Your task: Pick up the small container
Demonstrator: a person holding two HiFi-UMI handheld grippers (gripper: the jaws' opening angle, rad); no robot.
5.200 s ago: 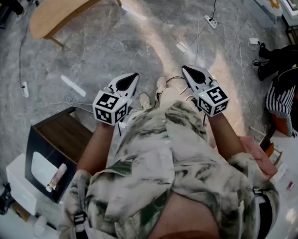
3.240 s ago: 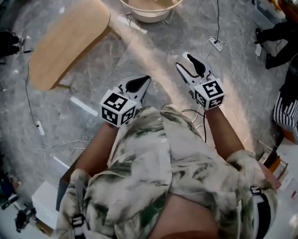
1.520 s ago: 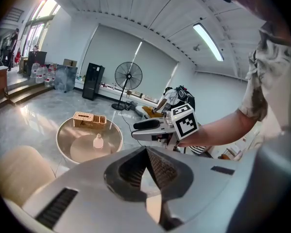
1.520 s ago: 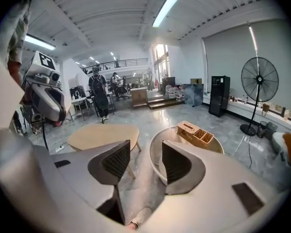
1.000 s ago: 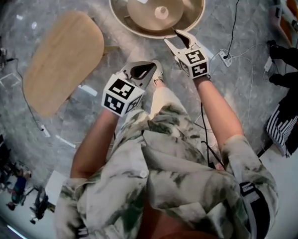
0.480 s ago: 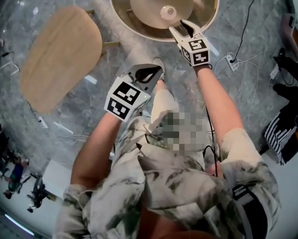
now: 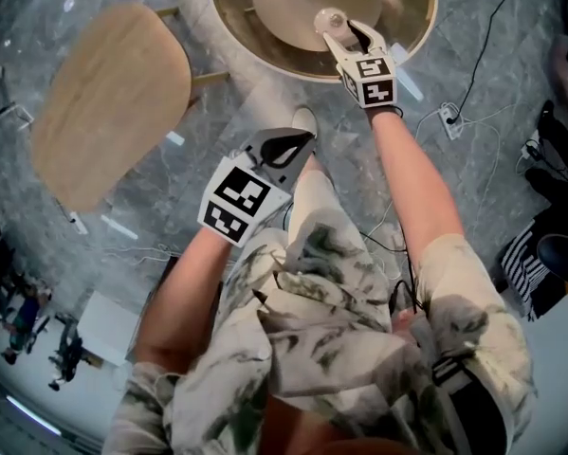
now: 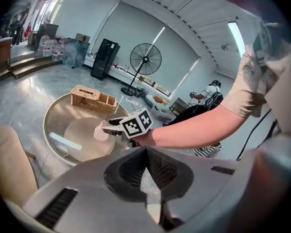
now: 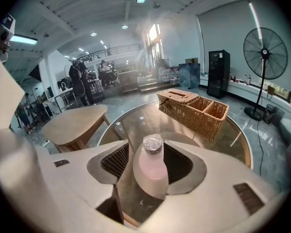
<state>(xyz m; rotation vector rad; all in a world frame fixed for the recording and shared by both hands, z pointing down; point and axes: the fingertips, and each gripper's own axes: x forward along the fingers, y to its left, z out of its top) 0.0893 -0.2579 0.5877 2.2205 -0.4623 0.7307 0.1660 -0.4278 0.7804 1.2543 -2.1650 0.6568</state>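
Frosted pink with a crinkled silver cap, the small container (image 9: 151, 169) stands upright on the round glass table (image 9: 235, 142), near its centre and well short of the wicker basket (image 9: 194, 108) behind it. The right gripper (image 7: 345, 34) has its jaws apart and set to either side of the bottle's body. The right-hand pad looks to be against it or nearly so, and a sliver of gap shows on the other side, so I judge nothing is clamped yet.

The step in hand is the squeeze. It should go best if the jaws close slowly and level, meeting the body below the shoulder rather than the cap (smooth plastic on glass will skate if pushed from one side). Then lift straight up.

The left gripper (image 8: 147, 154) hangs back over the floor, near the person's knee, with its jaws closed together on nothing.
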